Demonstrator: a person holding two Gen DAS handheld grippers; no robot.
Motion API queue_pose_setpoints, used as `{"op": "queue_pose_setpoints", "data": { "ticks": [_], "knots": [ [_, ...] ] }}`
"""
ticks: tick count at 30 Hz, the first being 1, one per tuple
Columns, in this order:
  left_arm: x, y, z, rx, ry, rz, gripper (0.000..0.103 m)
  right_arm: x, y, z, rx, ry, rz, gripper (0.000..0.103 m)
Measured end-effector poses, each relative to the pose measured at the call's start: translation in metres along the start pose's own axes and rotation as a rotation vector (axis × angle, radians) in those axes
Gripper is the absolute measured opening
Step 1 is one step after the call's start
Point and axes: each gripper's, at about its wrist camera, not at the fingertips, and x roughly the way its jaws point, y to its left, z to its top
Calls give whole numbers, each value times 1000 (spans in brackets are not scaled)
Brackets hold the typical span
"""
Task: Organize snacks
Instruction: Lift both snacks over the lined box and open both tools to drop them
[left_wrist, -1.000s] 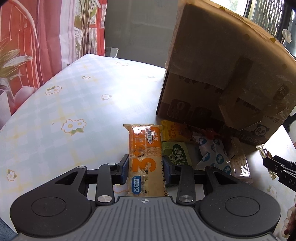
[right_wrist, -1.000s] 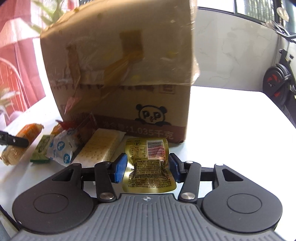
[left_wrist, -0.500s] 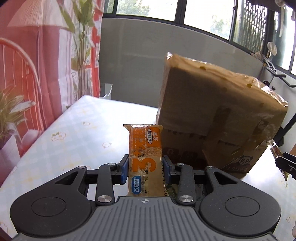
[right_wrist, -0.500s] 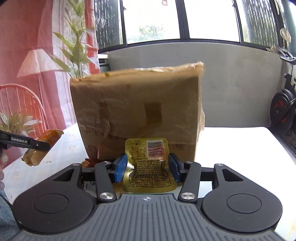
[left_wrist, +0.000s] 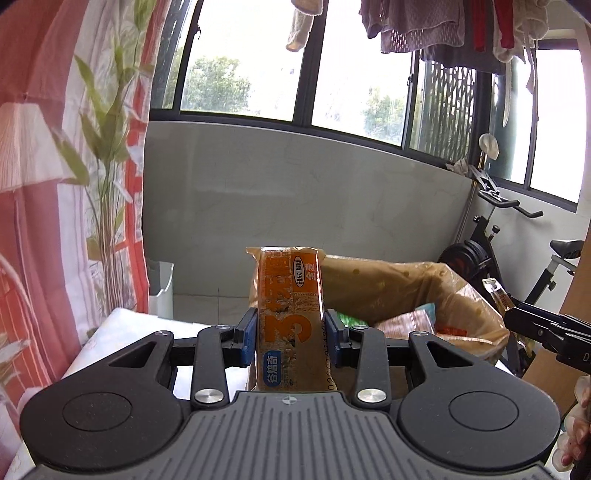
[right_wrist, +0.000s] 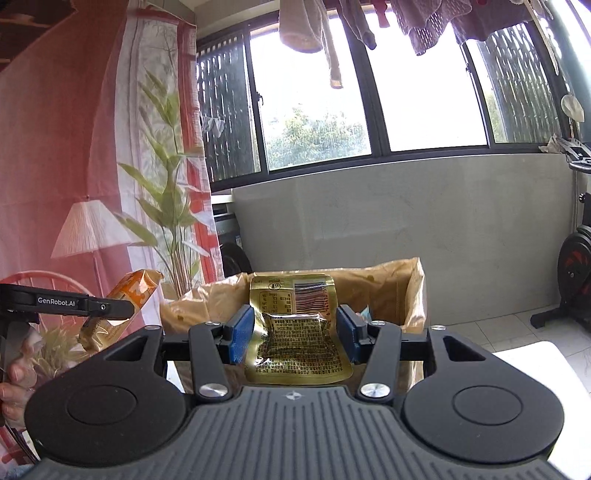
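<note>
A white table (left_wrist: 122, 325) carries the scene; only its far left corner shows in the left wrist view, and a bare white patch (right_wrist: 535, 373) shows at lower right in the right wrist view. On it stands an open cardboard box (left_wrist: 399, 284), its flaps raised and a few snack packets (left_wrist: 417, 319) visible inside. Beyond the table lies a pale tiled floor (right_wrist: 517, 328), on which stand an exercise bike (left_wrist: 491, 254) and a small white bin (left_wrist: 160, 282) against the grey wall.
</note>
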Motion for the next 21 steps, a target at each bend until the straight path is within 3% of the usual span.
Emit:
{"op": "queue_pose_setpoints", "data": {
  "ticks": [7,15,16,19,21],
  "knots": [
    [61,-27,36,29,-26,-34,39,72,3,21,-37,64,-69,51],
    [118,-34,27,58,78,-9,40,133,1,11,-17,197,-98,54],
    [120,-31,25,59,92,-12,42,138,1,12,-12,214,-92,58],
    [116,-22,21,53,99,-21,64,133,1,11,1,208,-86,61],
    [110,-15,20,57,98,-45,64,125,1,11,10,193,-71,66]
  ]
}}
